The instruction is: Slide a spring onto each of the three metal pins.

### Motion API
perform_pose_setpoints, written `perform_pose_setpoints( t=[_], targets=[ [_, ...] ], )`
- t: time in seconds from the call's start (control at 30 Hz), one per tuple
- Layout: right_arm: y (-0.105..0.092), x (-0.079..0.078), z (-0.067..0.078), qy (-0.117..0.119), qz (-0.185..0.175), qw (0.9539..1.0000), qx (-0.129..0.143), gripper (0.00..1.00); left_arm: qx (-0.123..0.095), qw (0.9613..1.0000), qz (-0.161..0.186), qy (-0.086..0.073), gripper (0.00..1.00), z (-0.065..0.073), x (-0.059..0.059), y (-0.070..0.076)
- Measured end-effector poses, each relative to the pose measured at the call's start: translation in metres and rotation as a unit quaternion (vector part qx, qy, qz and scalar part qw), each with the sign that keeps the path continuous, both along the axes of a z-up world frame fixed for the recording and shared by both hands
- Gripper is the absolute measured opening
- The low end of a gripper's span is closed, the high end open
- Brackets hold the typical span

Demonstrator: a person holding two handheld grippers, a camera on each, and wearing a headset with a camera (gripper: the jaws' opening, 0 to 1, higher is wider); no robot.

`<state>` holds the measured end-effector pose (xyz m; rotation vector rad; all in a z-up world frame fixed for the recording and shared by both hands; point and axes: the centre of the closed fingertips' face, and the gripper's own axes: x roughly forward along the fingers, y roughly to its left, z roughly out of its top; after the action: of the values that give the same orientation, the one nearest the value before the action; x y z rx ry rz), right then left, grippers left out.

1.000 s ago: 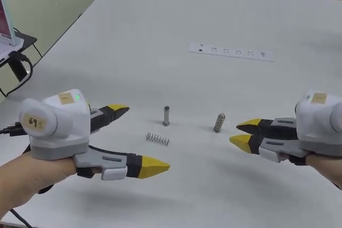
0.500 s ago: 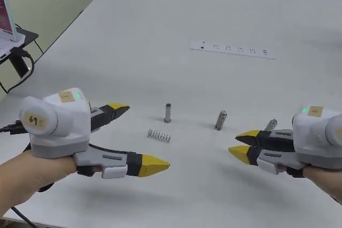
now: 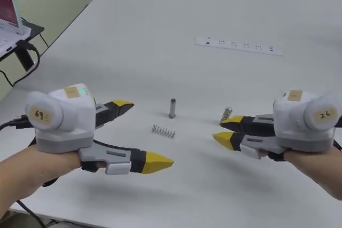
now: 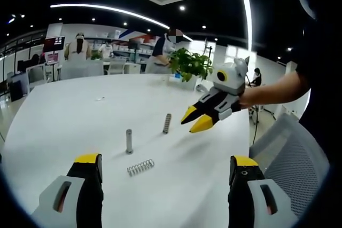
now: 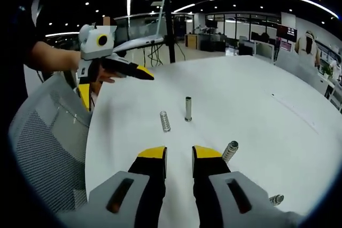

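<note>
A bare metal pin (image 3: pixel 172 108) stands upright mid-table, with a loose spring (image 3: pixel 163 131) lying just in front of it. My left gripper (image 3: pixel 141 132) hovers to their left, jaws wide open and holding nothing. My right gripper (image 3: pixel 223 129) is open by a narrow gap, also holding nothing, and sits right beside a spring-covered pin (image 3: pixel 226 114). In the right gripper view, that pin (image 5: pixel 230 151) stands just right of my jaws, and a second spring-covered pin (image 5: pixel 276 199) sits further right. The bare pin (image 5: pixel 188 108) and loose spring (image 5: pixel 165 121) lie ahead. In the left gripper view the bare pin (image 4: pixel 129 141) and spring (image 4: pixel 140 167) lie between my jaws.
A white power strip (image 3: pixel 238 46) lies at the back of the white table (image 3: pixel 133 36). A laptop (image 3: pixel 8 9) stands off the table's left edge. A mesh chair (image 4: pixel 291 153) is beside the table, and people stand far behind.
My right gripper has moved left, closer to the spring-covered pins, and now hides the rightmost one in the head view. The left gripper has stayed put.
</note>
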<state>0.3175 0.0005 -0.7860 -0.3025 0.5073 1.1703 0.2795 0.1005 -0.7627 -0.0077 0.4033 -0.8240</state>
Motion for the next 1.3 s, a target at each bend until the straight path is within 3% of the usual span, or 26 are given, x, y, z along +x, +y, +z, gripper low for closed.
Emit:
perform_pose_setpoints(
  t=[0.6, 0.9, 1.3],
  targets=[
    [0.057, 0.004, 0.009, -0.004, 0.032, 0.9993, 0.021, 0.16, -0.001, 1.0, 0.004, 0.003, 0.96, -0.001, -0.003, 0.003],
    [0.081, 0.001, -0.001, 0.004, 0.051, 0.9986, 0.015, 0.15, 0.0, 1.0, 0.006, 0.005, 0.95, -0.001, -0.003, 0.005],
    [0.09, 0.005, -0.032, 0.024, 0.046, 0.9986, -0.011, 0.16, 0.002, 0.9999, 0.008, 0.009, 0.95, -0.004, -0.003, 0.011]
  ],
)
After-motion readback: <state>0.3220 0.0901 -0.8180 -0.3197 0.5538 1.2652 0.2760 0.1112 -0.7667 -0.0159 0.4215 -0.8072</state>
